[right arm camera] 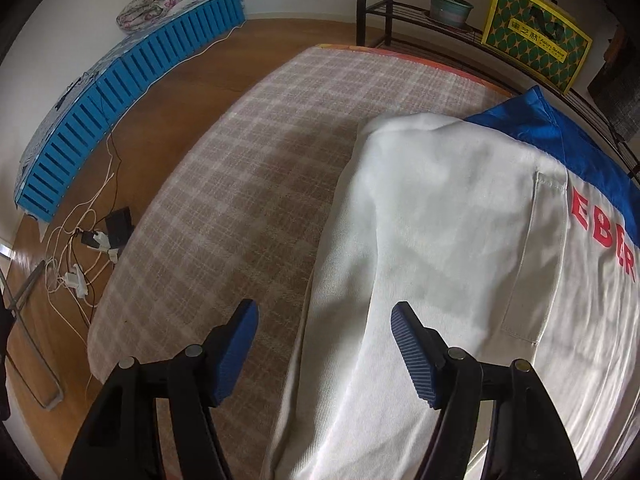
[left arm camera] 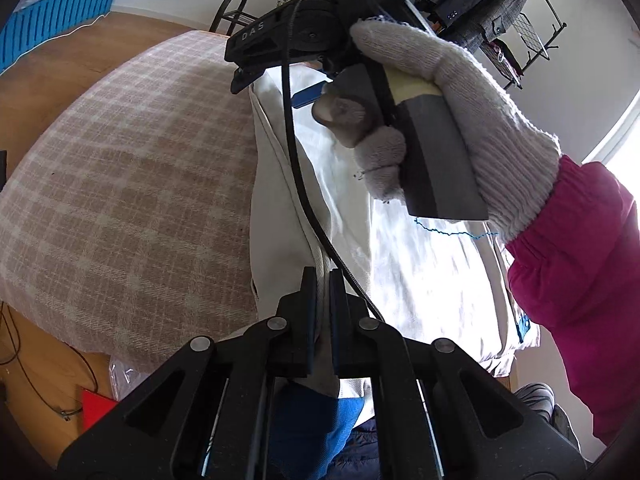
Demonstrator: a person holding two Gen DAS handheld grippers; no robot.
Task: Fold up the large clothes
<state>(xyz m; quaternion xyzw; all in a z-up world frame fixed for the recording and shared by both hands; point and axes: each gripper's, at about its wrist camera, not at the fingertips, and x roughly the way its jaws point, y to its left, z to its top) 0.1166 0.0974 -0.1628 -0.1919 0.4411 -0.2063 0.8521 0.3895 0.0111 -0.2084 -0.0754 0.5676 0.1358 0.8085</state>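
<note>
A large white garment (right arm camera: 440,220) with a blue panel (right arm camera: 560,140) and red letters lies spread on the right half of a table covered in beige plaid cloth (right arm camera: 240,184). My left gripper (left arm camera: 322,292) is shut on a seamed edge of the white garment (left arm camera: 288,208), which rises into its jaws. My right gripper (right arm camera: 324,320) is open and points steeply down over the garment's left edge, with nothing pressed between its blue pads. In the left wrist view, a gloved hand (left arm camera: 460,92) with a pink sleeve holds the right gripper's handle above the cloth.
Wooden floor surrounds the table. A blue slatted frame (right arm camera: 132,92) runs along the far left wall, with cables and plugs (right arm camera: 88,248) on the floor before it. A low black rack holds a plant pot (right arm camera: 450,6) and a yellow-green bag (right arm camera: 536,36). Hung clothes (left arm camera: 492,12) stand behind.
</note>
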